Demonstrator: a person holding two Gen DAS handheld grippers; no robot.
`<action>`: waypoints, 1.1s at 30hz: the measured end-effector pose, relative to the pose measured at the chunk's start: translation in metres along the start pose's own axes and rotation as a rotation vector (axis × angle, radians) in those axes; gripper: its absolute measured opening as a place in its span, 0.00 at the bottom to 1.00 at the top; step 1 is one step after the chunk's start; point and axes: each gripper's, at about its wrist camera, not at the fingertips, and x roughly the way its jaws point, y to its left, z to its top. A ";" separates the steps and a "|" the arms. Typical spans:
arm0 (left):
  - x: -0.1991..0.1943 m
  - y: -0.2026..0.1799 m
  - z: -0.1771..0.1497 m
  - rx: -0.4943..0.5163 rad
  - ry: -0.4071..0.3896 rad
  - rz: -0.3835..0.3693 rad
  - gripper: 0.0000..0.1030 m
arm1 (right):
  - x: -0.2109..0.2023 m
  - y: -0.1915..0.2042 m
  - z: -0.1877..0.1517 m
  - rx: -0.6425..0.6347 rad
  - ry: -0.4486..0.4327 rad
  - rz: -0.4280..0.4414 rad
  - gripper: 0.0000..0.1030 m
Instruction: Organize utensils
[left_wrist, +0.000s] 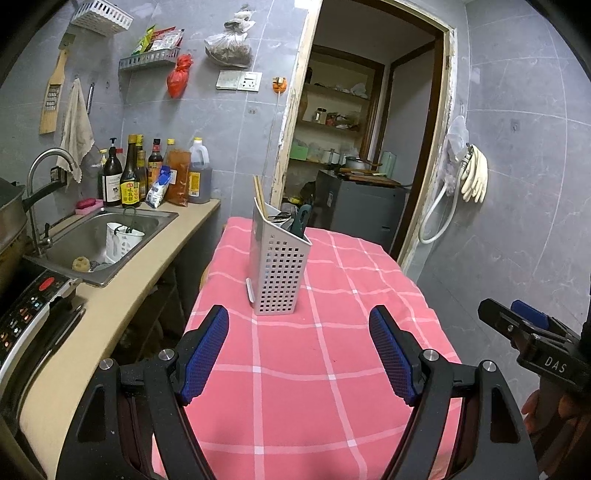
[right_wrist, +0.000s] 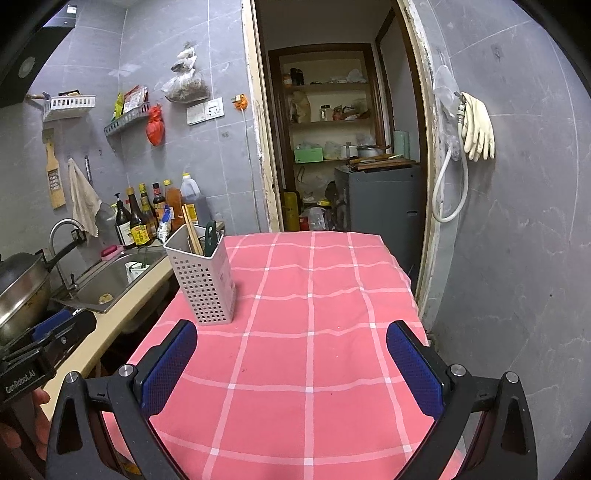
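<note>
Left wrist: perforated plastic caddy (left_wrist: 279, 273), wooden chopsticks (left_wrist: 258, 194), checked cloth (left_wrist: 332, 369)

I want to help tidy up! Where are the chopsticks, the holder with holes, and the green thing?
chopsticks (right_wrist: 190, 229): right wrist view, on the shafts.
holder (left_wrist: 279, 271): left wrist view, on its perforated front wall.
green thing (left_wrist: 302, 218): left wrist view, on its handle.

Home kitchen — steel sink (left_wrist: 110, 236), sauce bottles (left_wrist: 131, 173) on the counter, grey tiled walls (left_wrist: 524, 155), pantry doorway (left_wrist: 369, 122)
</note>
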 end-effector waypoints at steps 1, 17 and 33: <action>0.001 0.000 0.000 0.000 0.001 0.000 0.71 | 0.000 0.000 0.000 0.000 0.001 0.001 1.00; 0.002 0.001 0.000 -0.001 0.001 0.000 0.71 | 0.004 0.000 0.002 -0.003 0.007 0.004 1.00; 0.002 0.002 0.000 0.000 0.000 -0.001 0.71 | 0.003 0.001 0.002 -0.003 0.008 0.004 1.00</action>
